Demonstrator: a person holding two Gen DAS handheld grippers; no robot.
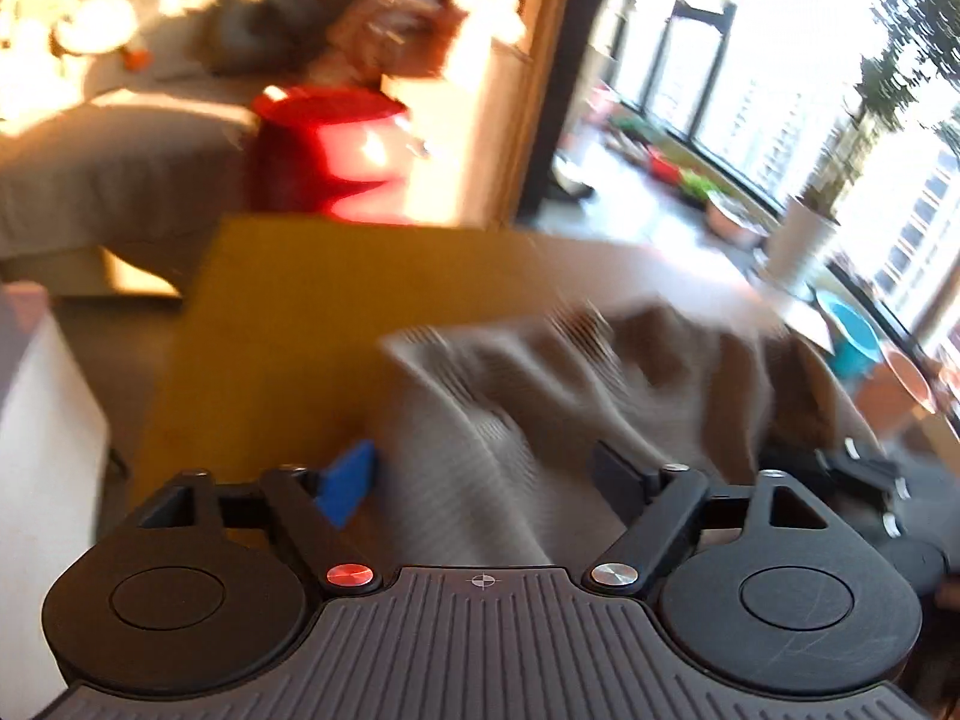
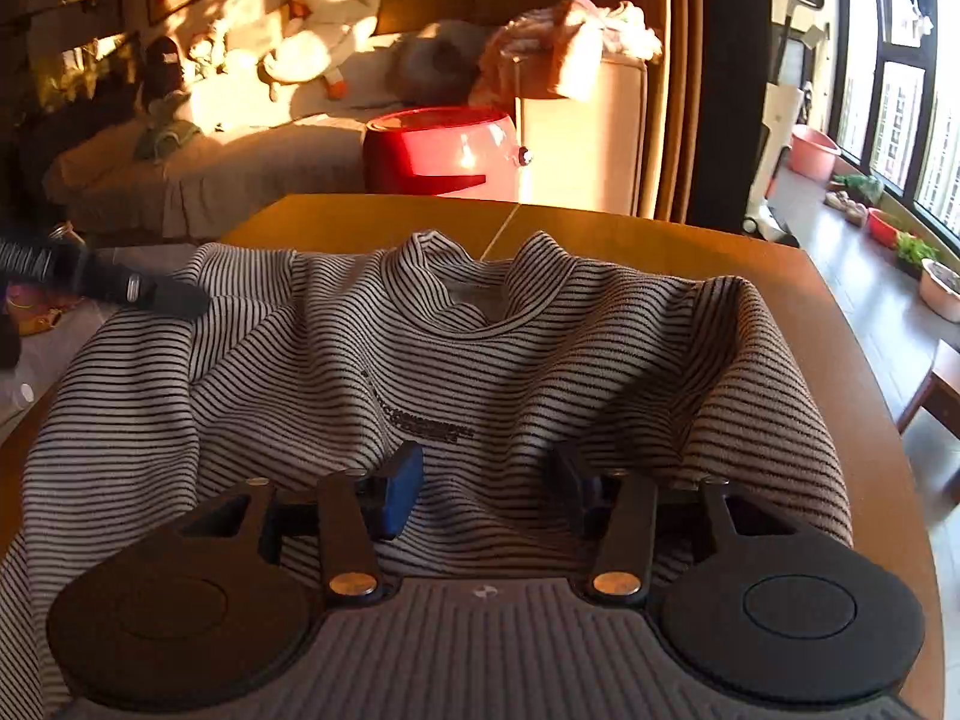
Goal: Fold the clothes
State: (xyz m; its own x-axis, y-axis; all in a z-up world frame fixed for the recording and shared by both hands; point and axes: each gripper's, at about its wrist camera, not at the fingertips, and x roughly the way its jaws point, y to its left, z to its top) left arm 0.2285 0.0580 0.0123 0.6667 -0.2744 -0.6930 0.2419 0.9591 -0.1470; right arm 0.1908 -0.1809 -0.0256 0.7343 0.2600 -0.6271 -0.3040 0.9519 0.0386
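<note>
A black-and-white striped sweater [image 2: 480,360] lies rumpled on the wooden table [image 2: 660,228], collar toward the far edge, printed text on its chest. My right gripper [image 2: 489,489] is open, its fingers low over the sweater's lower middle, holding nothing. My left gripper [image 1: 480,480] is open over the sweater's left part [image 1: 570,396]; this view is motion-blurred. The left gripper's finger also shows in the right wrist view [image 2: 150,294], over the sweater's left shoulder. The right gripper shows at the right edge of the left wrist view [image 1: 864,480].
Beyond the table stand a red stool [image 2: 438,150], a bed with stuffed toys [image 2: 210,168] and a white cabinet piled with clothes [image 2: 576,120]. Windows with basins and plants on the sill [image 2: 870,204] run along the right. A white box [image 1: 42,420] stands left of the table.
</note>
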